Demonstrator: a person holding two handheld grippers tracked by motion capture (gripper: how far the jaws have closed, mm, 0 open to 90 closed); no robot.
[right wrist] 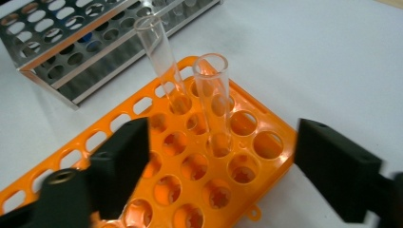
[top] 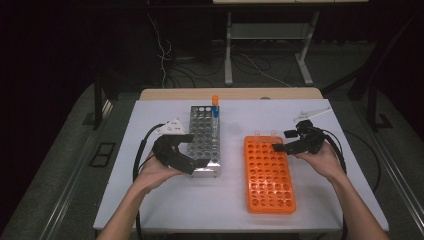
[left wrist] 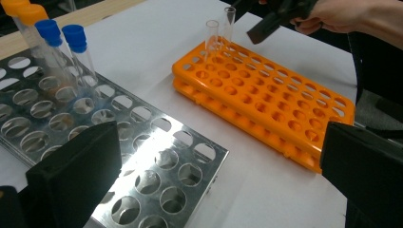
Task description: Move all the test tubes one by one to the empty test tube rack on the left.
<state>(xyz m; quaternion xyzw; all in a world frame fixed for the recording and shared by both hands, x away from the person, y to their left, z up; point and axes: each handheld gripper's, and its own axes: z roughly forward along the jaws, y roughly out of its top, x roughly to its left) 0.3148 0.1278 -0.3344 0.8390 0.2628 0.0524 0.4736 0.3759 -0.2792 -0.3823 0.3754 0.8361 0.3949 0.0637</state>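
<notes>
Across the white worktop (top: pixel 165 200), the steel rack (top: pixel 205 140) stands left with capped tubes (left wrist: pixel 62 42) at its far end, and the orange rack (top: pixel 269 175) stands right. At the orange rack's far end stand two clear glass tubes (right wrist: pixel 214 102). Both tools are apart and empty: the left tool (top: pixel 192 152) hovers by the steel rack's near corner, the right tool (right wrist: pixel 221 164) straddles the nearer glass tube without touching. Seemingly an approach to grasp; next, centre, close gently, lift straight up.
</notes>
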